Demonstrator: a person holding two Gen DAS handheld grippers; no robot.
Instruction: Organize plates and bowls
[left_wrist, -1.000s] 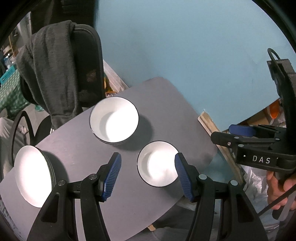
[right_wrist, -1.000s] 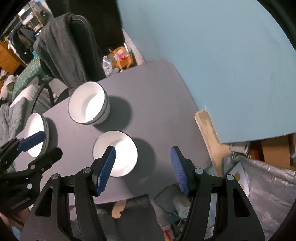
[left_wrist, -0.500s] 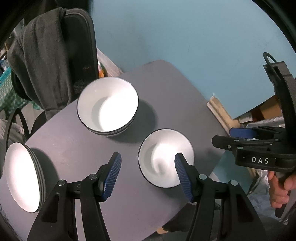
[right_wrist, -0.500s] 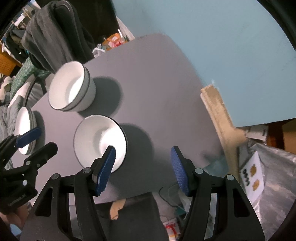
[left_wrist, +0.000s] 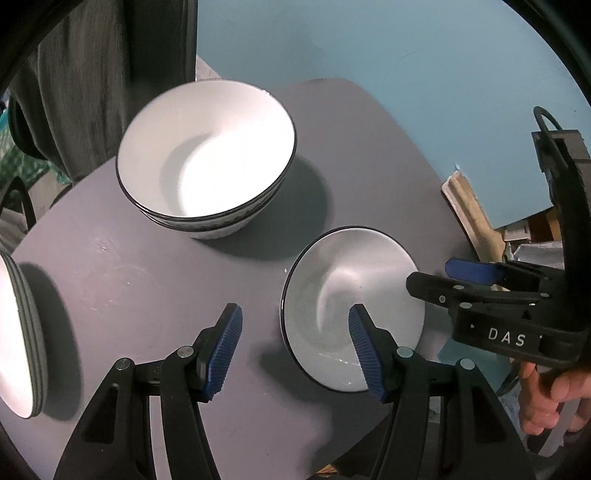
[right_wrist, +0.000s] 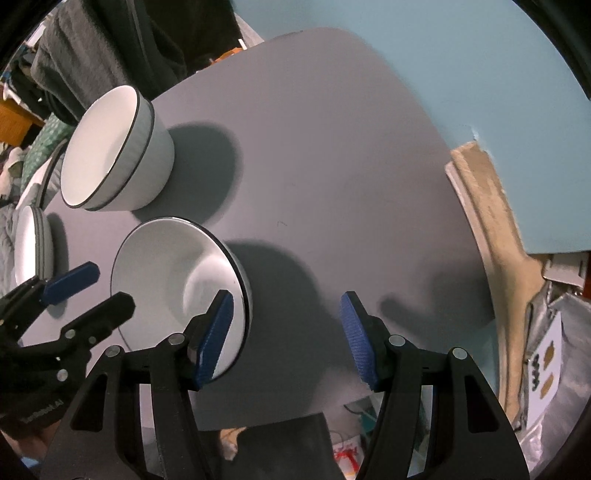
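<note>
The single small bowl (left_wrist: 352, 306) sits alone near the front edge of the grey bench (left_wrist: 147, 280), and it fills far more of both views than it did a second ago: both claws have dropped toward it together. In the left wrist view the left claw (left_wrist: 295, 354) now straddles the bowl's left rim, one blue pad over the white inside, the other over bare bench. In the right wrist view the right claw (right_wrist: 286, 339) mirrors that on the bowl's right rim, one pad over the bowl (right_wrist: 177, 288), the other outside it.

Neither claw has hold of anything. Both stand about halfway open, as wide as a second ago, and I can't see a pad pressing on the rim yet.

Behind the small bowl, the stack of larger bowls (left_wrist: 207, 158) stands untouched, near it but apart. Further left, at the bench edge, the stack of plates (left_wrist: 18, 332) waits.

So what does this mean? It looks like a two-sided pickup of the loose bowl is being set up, probably to bring it to one of the stacks. The sorting itself hasn't started; only the approach has closed in.

Past the bench, a chair with a dark garment (left_wrist: 85, 85) hung over it, and the blue wall (left_wrist: 406, 55).
</note>
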